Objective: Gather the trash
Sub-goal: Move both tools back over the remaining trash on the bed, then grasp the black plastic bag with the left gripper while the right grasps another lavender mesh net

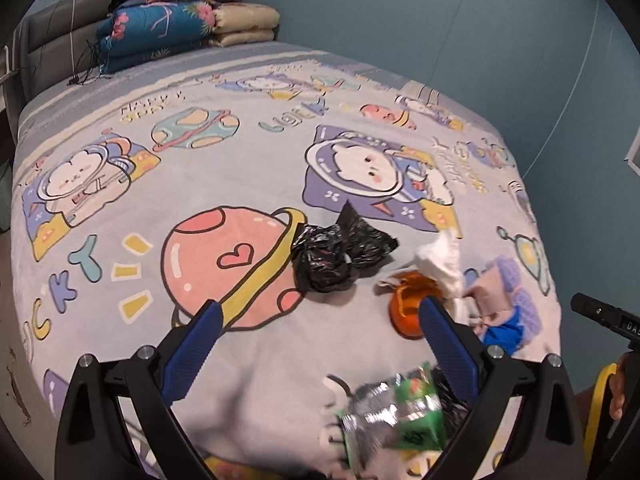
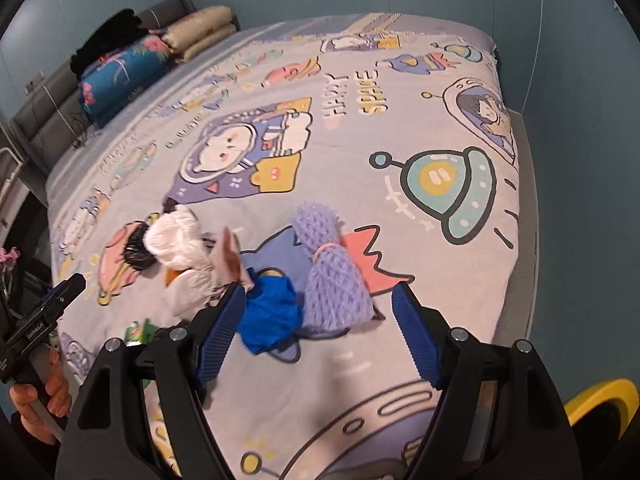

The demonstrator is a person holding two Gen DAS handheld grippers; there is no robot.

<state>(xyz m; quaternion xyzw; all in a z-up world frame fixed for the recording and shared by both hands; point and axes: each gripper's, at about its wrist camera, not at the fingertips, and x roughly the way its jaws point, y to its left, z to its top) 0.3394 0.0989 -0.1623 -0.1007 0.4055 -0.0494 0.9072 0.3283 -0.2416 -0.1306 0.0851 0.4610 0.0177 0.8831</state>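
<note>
The trash lies in a loose cluster toward the near side of the bed point(image 1: 280, 152), on its cartoon space-print cover. A crumpled black plastic bag point(image 1: 336, 254) sits on the edge of the printed pink planet; just to its right are an orange wrapper point(image 1: 406, 308) and a wad of white tissue point(image 1: 440, 260), touching each other. Beyond those, near the bed's side edge, a blue scrap point(image 2: 268, 316) lies against a lilac knitted piece point(image 2: 332, 276), with a pale pink paper point(image 2: 230, 260) standing tilted between the tissue and the blue scrap. A green and silver snack packet point(image 1: 396, 416), blurred, lies nearest the left camera, close to the foot edge.

The middle and far part of the cover is open, flat surface up to the folded quilts point(image 1: 168, 28) stacked at the headboard. The blue wall runs close along the bed's far side.

The left hand-held gripper point(image 1: 320, 336) hangs above the cover with its blue fingers spread wide, gripping nothing; the black bag and orange wrapper lie ahead of the gap. The right hand-held gripper point(image 2: 320, 320) is likewise wide open and holds nothing, its fingers straddling the blue scrap and lilac knitted piece; whether they touch either is unclear.
</note>
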